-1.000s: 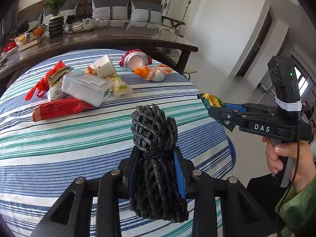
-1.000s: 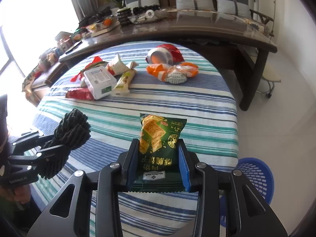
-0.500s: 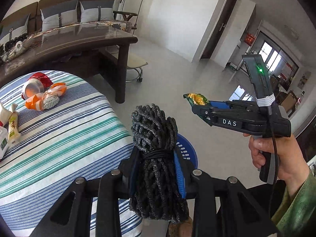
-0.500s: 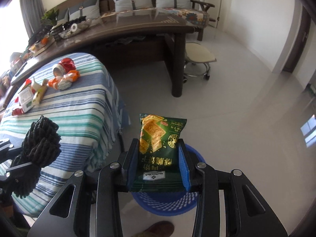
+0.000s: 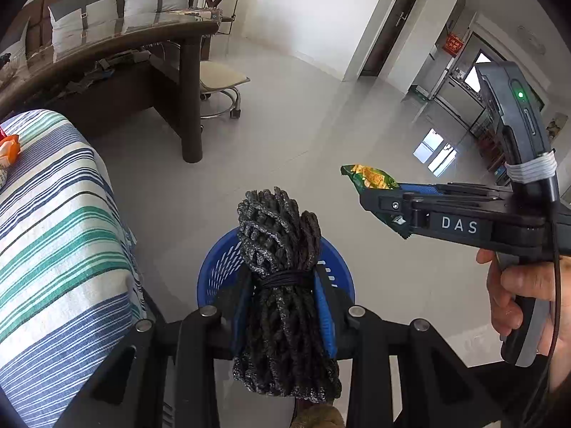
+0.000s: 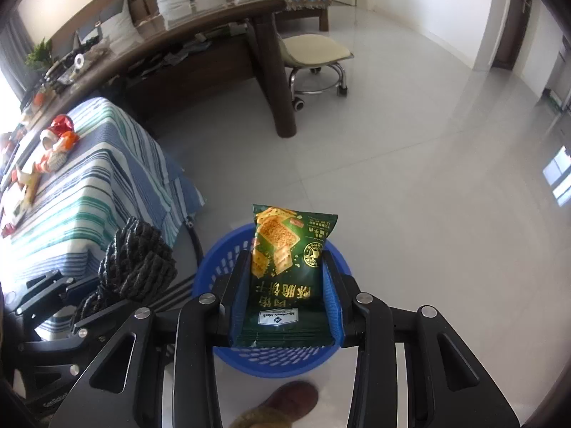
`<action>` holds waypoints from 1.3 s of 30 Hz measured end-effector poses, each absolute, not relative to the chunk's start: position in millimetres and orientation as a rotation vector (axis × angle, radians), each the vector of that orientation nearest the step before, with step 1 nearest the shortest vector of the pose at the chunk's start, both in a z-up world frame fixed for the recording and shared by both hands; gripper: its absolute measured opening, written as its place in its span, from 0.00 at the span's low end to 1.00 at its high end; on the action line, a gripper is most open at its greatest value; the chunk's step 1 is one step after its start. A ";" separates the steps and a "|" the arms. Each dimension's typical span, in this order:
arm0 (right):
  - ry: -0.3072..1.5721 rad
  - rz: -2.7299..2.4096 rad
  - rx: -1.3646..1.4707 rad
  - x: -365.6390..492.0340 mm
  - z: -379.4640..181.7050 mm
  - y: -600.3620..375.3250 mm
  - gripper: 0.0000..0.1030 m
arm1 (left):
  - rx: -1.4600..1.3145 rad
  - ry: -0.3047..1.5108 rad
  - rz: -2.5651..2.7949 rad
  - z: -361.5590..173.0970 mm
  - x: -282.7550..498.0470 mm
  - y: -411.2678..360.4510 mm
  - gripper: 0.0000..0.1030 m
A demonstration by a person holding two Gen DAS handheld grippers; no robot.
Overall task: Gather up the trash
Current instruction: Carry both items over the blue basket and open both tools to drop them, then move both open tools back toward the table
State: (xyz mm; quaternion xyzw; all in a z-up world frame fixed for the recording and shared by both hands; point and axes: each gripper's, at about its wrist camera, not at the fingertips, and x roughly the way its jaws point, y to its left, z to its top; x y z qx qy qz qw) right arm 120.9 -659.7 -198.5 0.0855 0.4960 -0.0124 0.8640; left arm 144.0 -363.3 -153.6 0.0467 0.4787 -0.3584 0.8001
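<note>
My left gripper [image 5: 283, 306] is shut on a black rope bundle [image 5: 282, 256] tied with a band, and it hangs above a blue plastic basket [image 5: 217, 271] on the floor. My right gripper [image 6: 285, 285] is shut on a green cracker packet [image 6: 289, 246], held over the same blue basket [image 6: 221, 260]. In the left wrist view the right gripper [image 5: 371, 192] comes in from the right with the packet [image 5: 367, 176] in its jaws. In the right wrist view the rope bundle [image 6: 137, 260] shows at the left. More trash [image 6: 57, 142] lies on the striped table.
The table with the striped cloth [image 5: 53, 232] stands left of the basket. A dark wooden desk [image 6: 221, 35] and a wheeled stool [image 6: 314, 60] stand behind it on the pale tiled floor [image 6: 410, 178]. A brown slipper [image 6: 289, 399] is in front of the basket.
Both grippers have swung away from the striped table to the right and slightly down, carrying the rope bundle and the packet. They now hang over the blue basket on the floor.
</note>
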 end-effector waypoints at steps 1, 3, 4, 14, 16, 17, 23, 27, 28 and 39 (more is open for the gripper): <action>1.044 -0.026 0.189 120.7 -200.1 -662.5 0.37 | 0.101 1.032 -0.768 -157.2 146.2 -366.4 0.33; 1.053 -0.028 0.209 120.3 -202.3 -667.7 0.37 | 0.102 1.043 -0.769 -164.3 152.2 -372.7 0.33; 1.058 -0.027 0.218 120.2 -203.6 -669.8 0.37 | 0.103 1.049 -0.769 -167.6 155.7 -376.9 0.33; 1.054 -0.036 0.283 120.5 -207.9 -683.5 0.54 | 0.178 1.075 -0.785 -191.9 157.5 -404.7 0.55; 1.038 -0.038 0.301 119.3 -204.8 -687.3 0.56 | 0.181 1.066 -0.769 -192.4 159.4 -405.1 0.55; 1.030 -0.039 0.306 119.2 -202.5 -688.4 0.56 | 0.176 1.067 -0.764 -192.5 159.4 -404.6 0.55; 0.928 -0.075 0.265 115.8 -178.3 -685.8 0.67 | 0.129 1.028 -0.752 -167.5 155.8 -384.1 0.55; 0.839 -0.118 0.208 113.8 -157.9 -673.2 0.84 | 0.112 0.971 -0.748 -140.5 137.0 -360.2 0.55; 0.814 -0.120 0.195 113.1 -152.4 -668.4 0.84 | 0.107 0.958 -0.750 -133.6 131.1 -352.7 0.55; 0.697 0.022 0.108 105.2 -121.4 -581.4 0.87 | 0.086 0.924 -0.639 -110.9 87.5 -232.5 0.55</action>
